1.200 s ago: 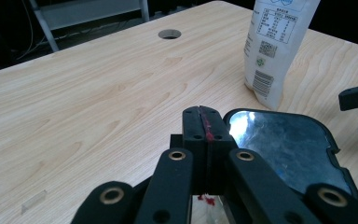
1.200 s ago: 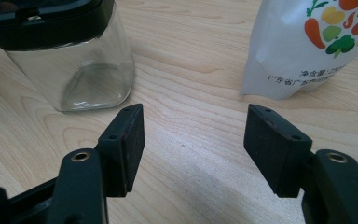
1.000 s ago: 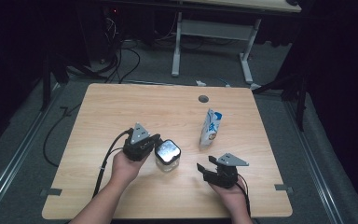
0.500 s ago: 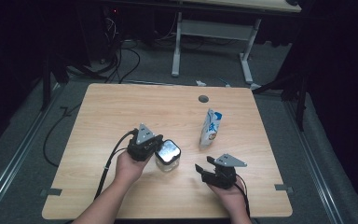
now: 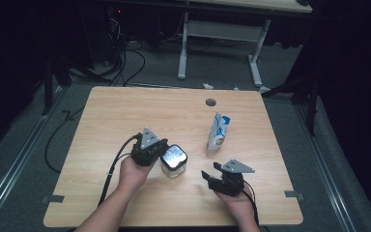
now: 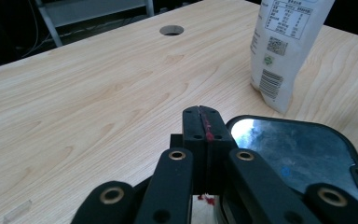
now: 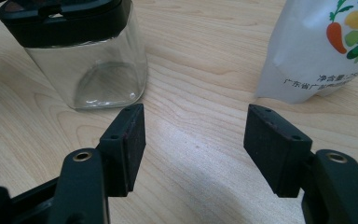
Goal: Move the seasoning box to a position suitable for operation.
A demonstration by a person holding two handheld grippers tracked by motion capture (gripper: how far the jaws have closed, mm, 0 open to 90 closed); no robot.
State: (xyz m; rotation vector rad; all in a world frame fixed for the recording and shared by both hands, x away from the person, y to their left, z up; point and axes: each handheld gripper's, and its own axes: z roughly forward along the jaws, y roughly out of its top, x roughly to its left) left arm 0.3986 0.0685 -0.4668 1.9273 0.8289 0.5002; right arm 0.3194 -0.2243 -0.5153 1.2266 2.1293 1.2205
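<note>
Jar (image 5: 174, 162): near the table's (image 5: 125, 116) centre, toward 6 o'clock; likely steadied for opening.
Left gripper (image 5: 160, 152): jaws pressed together, empty, against the jar's lid at 9 o'clock.
Right gripper (image 5: 211, 175): jaws spread, empty, at the jar's 3 o'clock.
Pouch (image 5: 218, 133): upright at 2 o'clock.

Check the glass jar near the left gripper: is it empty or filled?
Empty. In the right gripper view the glass jar has clear walls, with wood grain showing through and nothing inside. Its black lid is on.
</note>
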